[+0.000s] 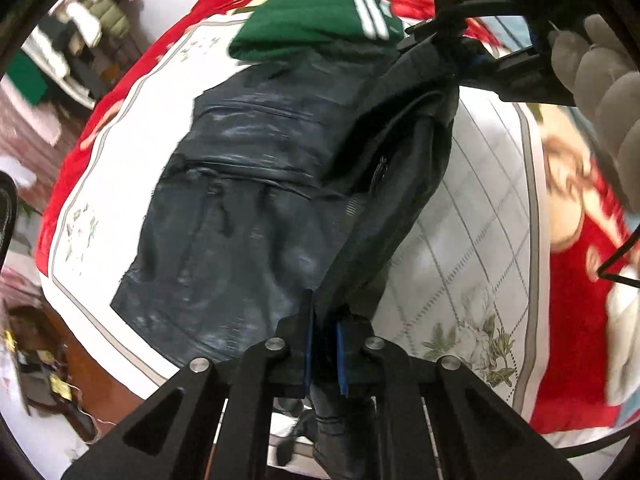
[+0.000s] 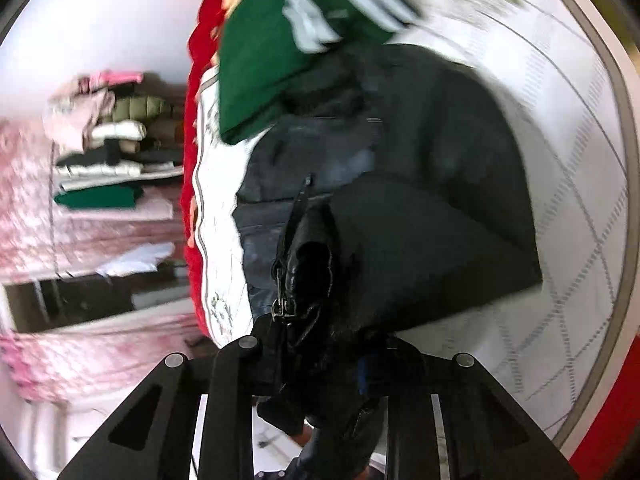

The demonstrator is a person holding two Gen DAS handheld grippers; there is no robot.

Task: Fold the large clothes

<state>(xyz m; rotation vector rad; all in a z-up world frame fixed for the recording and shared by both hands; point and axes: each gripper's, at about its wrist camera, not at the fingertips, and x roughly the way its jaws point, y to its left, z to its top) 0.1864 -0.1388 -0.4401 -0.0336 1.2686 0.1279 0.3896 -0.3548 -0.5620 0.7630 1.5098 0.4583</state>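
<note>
A large dark blue-black jacket [image 1: 248, 184] lies spread on a bed with a white quilted cover [image 1: 472, 240]. One edge of it is lifted off the bed as a taut band running between both grippers. My left gripper [image 1: 323, 350] is shut on the near end of that edge, its blue pads pinching the cloth. My right gripper [image 1: 452, 48], held by a gloved hand [image 1: 600, 76], grips the far end near the collar. In the right wrist view the jacket [image 2: 420, 208] bunches with its zipper [image 2: 292, 240] between the fingers of my right gripper [image 2: 320, 360], which is shut on it.
A folded green garment with white stripes [image 1: 320, 24] lies on the bed just beyond the jacket, also the green garment [image 2: 288, 40]. Red blanket [image 1: 576, 320] borders the cover. A stack of folded clothes [image 2: 108, 152] sits off to the left beyond the bed edge.
</note>
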